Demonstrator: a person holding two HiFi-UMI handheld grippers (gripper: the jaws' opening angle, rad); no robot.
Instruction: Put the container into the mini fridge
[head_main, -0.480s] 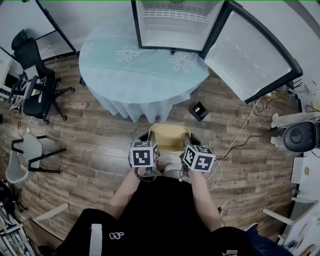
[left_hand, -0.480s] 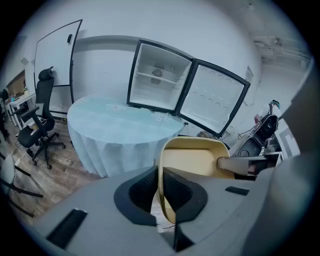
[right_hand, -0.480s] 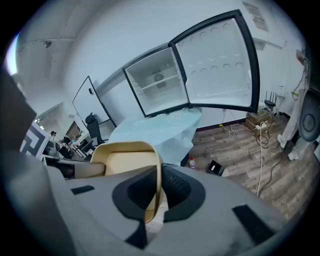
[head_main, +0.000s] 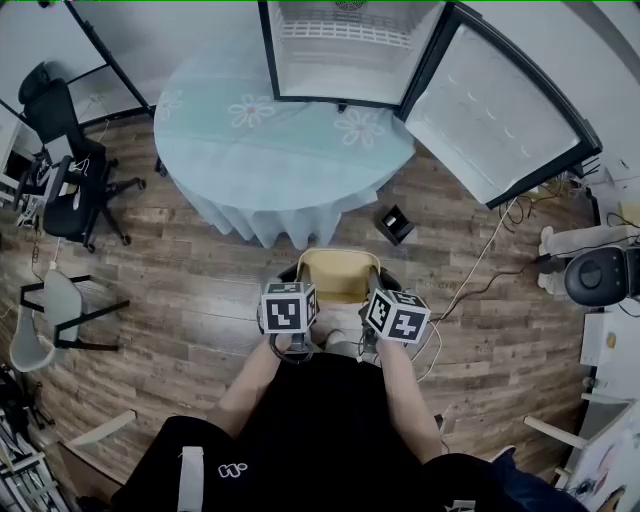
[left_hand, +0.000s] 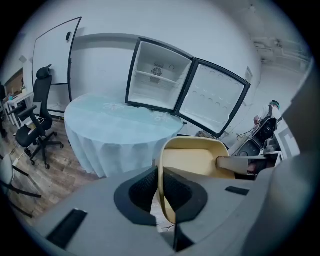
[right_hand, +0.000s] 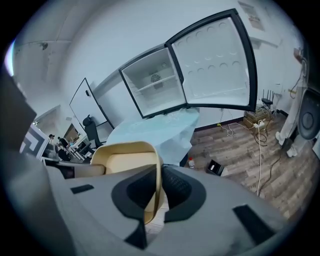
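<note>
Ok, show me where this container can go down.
Room for the container: the tablecloth between its near edge and the mini fridge is bare. The fridge's shelf looks bare too. Crowded: floor by the open door, black box and cables.

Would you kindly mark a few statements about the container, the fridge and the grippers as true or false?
The mini fridge stands on the table. True.
The left gripper and the right gripper are each shut on a wall of the container. True.
The container is inside the fridge. False: it is held short of the table.
The fridge's door is shut. False: the door stands wide open.
</note>
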